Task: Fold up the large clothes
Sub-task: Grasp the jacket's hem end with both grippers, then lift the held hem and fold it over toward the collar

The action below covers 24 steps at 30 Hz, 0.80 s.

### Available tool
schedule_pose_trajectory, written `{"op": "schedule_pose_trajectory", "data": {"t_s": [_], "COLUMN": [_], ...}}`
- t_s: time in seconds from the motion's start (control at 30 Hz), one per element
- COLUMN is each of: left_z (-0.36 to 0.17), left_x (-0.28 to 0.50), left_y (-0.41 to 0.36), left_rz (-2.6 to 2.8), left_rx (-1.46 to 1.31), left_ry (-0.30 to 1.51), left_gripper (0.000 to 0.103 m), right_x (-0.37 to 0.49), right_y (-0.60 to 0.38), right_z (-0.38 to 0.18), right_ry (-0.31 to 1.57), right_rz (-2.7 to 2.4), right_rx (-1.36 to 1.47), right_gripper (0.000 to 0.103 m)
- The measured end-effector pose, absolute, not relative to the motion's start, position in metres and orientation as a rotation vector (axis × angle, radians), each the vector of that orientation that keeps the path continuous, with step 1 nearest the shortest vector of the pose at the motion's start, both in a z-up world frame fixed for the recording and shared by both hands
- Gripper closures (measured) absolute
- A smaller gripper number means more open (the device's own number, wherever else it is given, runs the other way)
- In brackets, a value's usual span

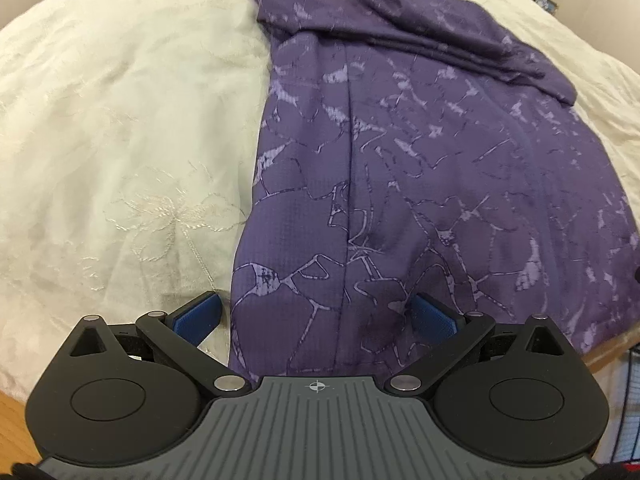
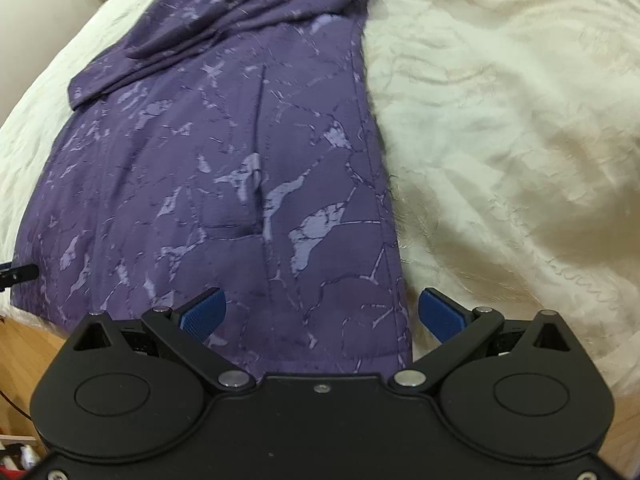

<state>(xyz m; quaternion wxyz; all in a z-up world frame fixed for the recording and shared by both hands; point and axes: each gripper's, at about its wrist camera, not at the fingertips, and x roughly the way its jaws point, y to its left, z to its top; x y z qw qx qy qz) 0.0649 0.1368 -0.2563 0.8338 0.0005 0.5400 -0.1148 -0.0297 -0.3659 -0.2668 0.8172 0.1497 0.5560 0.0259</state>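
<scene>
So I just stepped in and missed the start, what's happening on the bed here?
A person is folding a purple patterned garment spread on a cream bedspread, with a handheld gripper in each hand. Its far end is already folded over. The left gripper sits at the near left corner and the right gripper at the near right corner, both with jaws open, straddling the cloth's side edges. Nothing is gripped yet.

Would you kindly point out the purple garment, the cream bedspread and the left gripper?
purple garment (image 1: 420,168), left wrist view, middle of its flat body.
cream bedspread (image 1: 120,120), left wrist view, bare embroidered area.
left gripper (image 1: 316,316), left wrist view, midway between open fingertips.
</scene>
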Motion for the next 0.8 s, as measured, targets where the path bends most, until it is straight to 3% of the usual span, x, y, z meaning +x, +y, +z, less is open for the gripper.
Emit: {"op": "schedule_pose_trajectory", "data": {"t_s": [0.37, 0.43, 0.47, 0.5, 0.53, 0.6, 0.63, 0.67, 0.8], "left_z": [-0.265, -0.264, -0.262, -0.259, -0.256, -0.249, -0.245, -0.241, -0.222], "left_x": [0.080, 0.081, 0.080, 0.081, 0.079, 0.078, 0.077, 0.076, 0.077], "left_y": [0.141, 0.140, 0.139, 0.138, 0.138, 0.138, 0.139, 0.143, 0.154], "left_rz": [-0.232, -0.226, -0.234, -0.244, -0.251, -0.257, -0.248, -0.248, -0.244], "left_rx": [-0.068, -0.066, -0.070, -0.072, -0.075, -0.092, -0.102, -0.127, -0.275], "left_ry": [1.250, 1.267, 1.265, 1.260, 1.255, 1.242, 1.236, 1.235, 1.219], "left_gripper": [0.000, 0.004, 0.014, 0.026, 0.033, 0.068, 0.072, 0.083, 0.087], "right_x": [-0.013, -0.011, -0.011, -0.012, -0.012, -0.012, -0.011, -0.010, -0.002], "right_y": [-0.368, -0.370, -0.372, -0.373, -0.374, -0.375, -0.374, -0.373, -0.381], "right_z": [-0.285, -0.282, -0.279, -0.276, -0.274, -0.267, -0.263, -0.259, -0.233], "right_ry": [1.253, 1.258, 1.259, 1.261, 1.263, 1.271, 1.277, 1.282, 1.236], "right_rz": [0.131, 0.141, 0.141, 0.141, 0.142, 0.155, 0.174, 0.199, 0.340], "right_rx": [0.420, 0.450, 0.464, 0.474, 0.480, 0.474, 0.464, 0.454, 0.527], "right_gripper": [0.000, 0.002, 0.010, 0.025, 0.035, 0.064, 0.071, 0.079, 0.087]}}
